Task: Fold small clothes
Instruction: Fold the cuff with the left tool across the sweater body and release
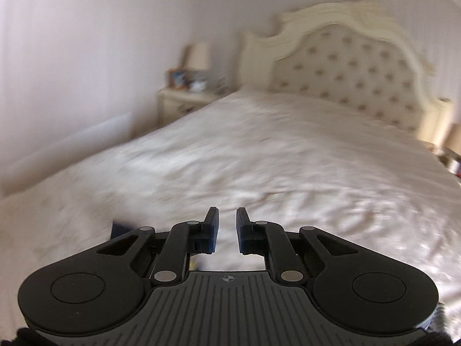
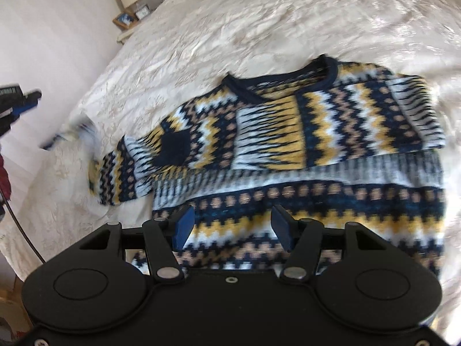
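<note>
Your patterned sweater [image 2: 288,132] lies flat on the bed [image 2: 230,23], sleeves folded in across the chest — body not yet folded. Your right gripper [image 2: 230,227] hovers open above its hem; your left gripper [image 1: 227,227], nearly closed, holds nothing.

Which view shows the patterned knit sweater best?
The right wrist view. The navy, yellow and white patterned knit sweater lies spread across the white bedspread, with its neckline, body and one sleeve visible. The left wrist view shows mostly bed and headboard; only a small dark blue patch by the tongs might be sweater.
</note>
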Demonstrator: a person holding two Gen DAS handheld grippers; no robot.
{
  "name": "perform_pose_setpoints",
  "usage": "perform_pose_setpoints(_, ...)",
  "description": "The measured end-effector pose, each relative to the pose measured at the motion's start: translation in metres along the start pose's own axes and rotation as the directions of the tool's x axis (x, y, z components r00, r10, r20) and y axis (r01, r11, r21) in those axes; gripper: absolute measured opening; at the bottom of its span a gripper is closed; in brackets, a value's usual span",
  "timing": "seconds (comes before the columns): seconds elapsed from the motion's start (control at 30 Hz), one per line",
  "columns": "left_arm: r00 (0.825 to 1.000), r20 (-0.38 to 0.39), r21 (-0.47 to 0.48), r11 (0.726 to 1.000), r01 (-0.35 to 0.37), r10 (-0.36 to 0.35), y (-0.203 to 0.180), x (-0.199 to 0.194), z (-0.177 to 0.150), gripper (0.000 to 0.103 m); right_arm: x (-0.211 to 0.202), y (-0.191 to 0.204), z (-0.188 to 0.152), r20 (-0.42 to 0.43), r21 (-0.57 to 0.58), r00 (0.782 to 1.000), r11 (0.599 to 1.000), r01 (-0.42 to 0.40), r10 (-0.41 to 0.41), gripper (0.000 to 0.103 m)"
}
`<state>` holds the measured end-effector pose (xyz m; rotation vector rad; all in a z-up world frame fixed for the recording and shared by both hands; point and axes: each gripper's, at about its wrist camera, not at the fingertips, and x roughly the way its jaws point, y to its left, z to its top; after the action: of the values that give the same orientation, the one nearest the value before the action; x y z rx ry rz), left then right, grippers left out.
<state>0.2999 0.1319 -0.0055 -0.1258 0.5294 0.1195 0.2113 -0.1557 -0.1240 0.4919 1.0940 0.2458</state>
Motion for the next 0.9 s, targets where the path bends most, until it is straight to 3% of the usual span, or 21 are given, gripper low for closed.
perform_pose_setpoints(0.2, 0.990, -0.008, 0.078, 0.987, 0.141, -0.140, -0.104, -0.010, -0.021, 0.014, -0.024, -0.054, 0.004, 0.022, 0.024, 1.000, 1.000, -0.015, 0.015, 0.064)
perform_pose_setpoints(0.33, 0.973, -0.090, 0.103, 0.970, 0.221, -0.212, -0.161, -0.002, -0.053, 0.014, -0.037, -0.086, 0.006, 0.030, 0.038, 1.000, 0.999, -0.005, 0.004, 0.064)
perform_pose_setpoints(0.43, 0.962, -0.156, 0.067, 0.969, 0.239, -0.226, -0.176, 0.006, -0.077, 0.015, -0.047, -0.104, 0.007, 0.038, 0.045, 0.999, 0.999, 0.005, -0.006, 0.064)
perform_pose_setpoints(0.5, 0.955, -0.188, 0.048, 0.969, 0.243, -0.230, -0.172, 0.012, -0.091, 0.015, -0.051, -0.112, 0.008, 0.042, 0.050, 0.999, 0.999, 0.015, -0.017, 0.064)
perform_pose_setpoints(0.6, 0.965, -0.209, 0.077, 0.981, 0.176, -0.157, -0.158, 0.014, -0.100, 0.016, -0.050, -0.118, 0.008, 0.032, 0.067, 0.999, 0.998, 0.015, -0.017, 0.064)
perform_pose_setpoints(0.67, 0.968, -0.231, 0.052, 0.992, 0.116, -0.101, -0.128, 0.023, -0.101, 0.016, -0.045, -0.117, 0.008, 0.020, 0.067, 1.000, 0.998, 0.015, -0.016, 0.064)
perform_pose_setpoints(0.8, 0.962, -0.270, -0.084, 0.996, 0.023, -0.045, -0.052, 0.042, -0.097, 0.017, -0.031, -0.100, 0.010, 0.001, 0.058, 1.000, 0.998, 0.003, -0.003, 0.064)
perform_pose_setpoints(0.9, 0.958, -0.281, -0.100, 0.991, -0.085, 0.054, 0.002, 0.052, -0.093, 0.019, -0.016, -0.072, 0.019, -0.015, -0.002, 1.000, 1.000, -0.004, 0.004, 0.064)
